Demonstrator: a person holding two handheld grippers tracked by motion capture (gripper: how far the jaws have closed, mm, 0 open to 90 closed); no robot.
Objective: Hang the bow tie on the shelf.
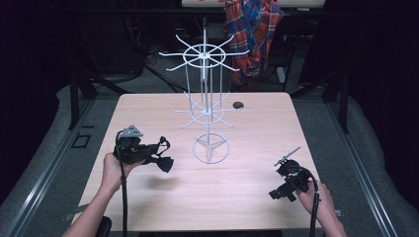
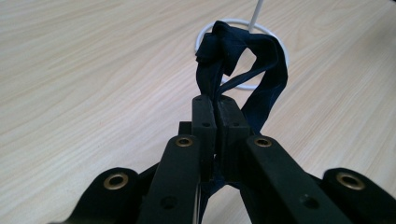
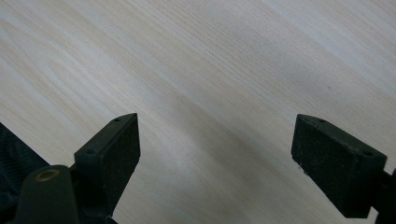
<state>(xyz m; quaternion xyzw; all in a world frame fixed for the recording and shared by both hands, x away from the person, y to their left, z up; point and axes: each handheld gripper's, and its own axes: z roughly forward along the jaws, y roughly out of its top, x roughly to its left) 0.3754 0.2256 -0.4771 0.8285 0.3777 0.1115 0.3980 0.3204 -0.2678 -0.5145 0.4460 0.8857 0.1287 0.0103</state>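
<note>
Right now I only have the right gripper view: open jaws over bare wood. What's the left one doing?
Observer: The left gripper is shut on a dark blue strap, held above the table.
Operator: Anything standing on the table?
Observer: A white wire rack stands mid-table, with spoked tiers and a ring base.
Operator: Where's the strap relative to it?
Observer: Left of the ring base, level with it; from the left gripper view the loop hangs in front of the base ring.
Operator: And my gripper?
Observer: The right gripper is low at the near right of the table, apart from the rack.
</note>
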